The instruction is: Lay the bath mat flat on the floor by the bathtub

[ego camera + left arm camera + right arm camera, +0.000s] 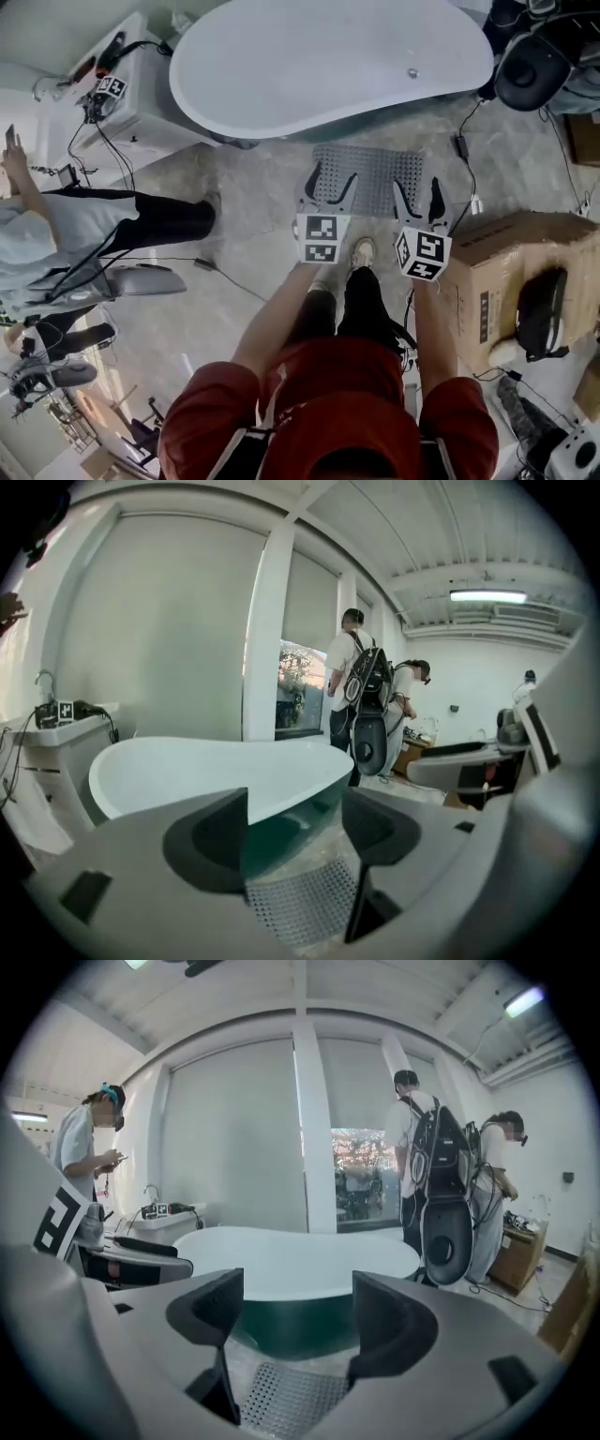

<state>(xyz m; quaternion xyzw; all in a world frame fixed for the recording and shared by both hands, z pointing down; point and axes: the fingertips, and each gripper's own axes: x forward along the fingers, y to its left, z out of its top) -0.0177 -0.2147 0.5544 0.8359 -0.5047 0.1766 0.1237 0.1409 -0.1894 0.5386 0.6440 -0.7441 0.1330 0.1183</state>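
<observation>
Red-sleeved arms, both held forward and down from the person's body, forearms bare, set side by side.
- Left gripper (pixel 332 184): held over the near left corner of the bath mat (pixel 373 167). Jaws wide apart with nothing between them.
- Right gripper (pixel 419 198): held over the mat's near right corner, level with the left. Jaws likewise wide apart and empty.
- Hands: hidden under the marker cubes in the head view.
- Bath mat: grey, rectangular, covered in small perforations. It lies flat on the floor (pixel 248 248), just beside the near side of the white bathtub (pixel 328 56). Its near edge is partly covered by the grippers. The gripper views show only a strip between the jaws (pixel 300 902) (pixel 291 1396).
- Cardboard box (pixel 506 248): on the floor to the right.
</observation>
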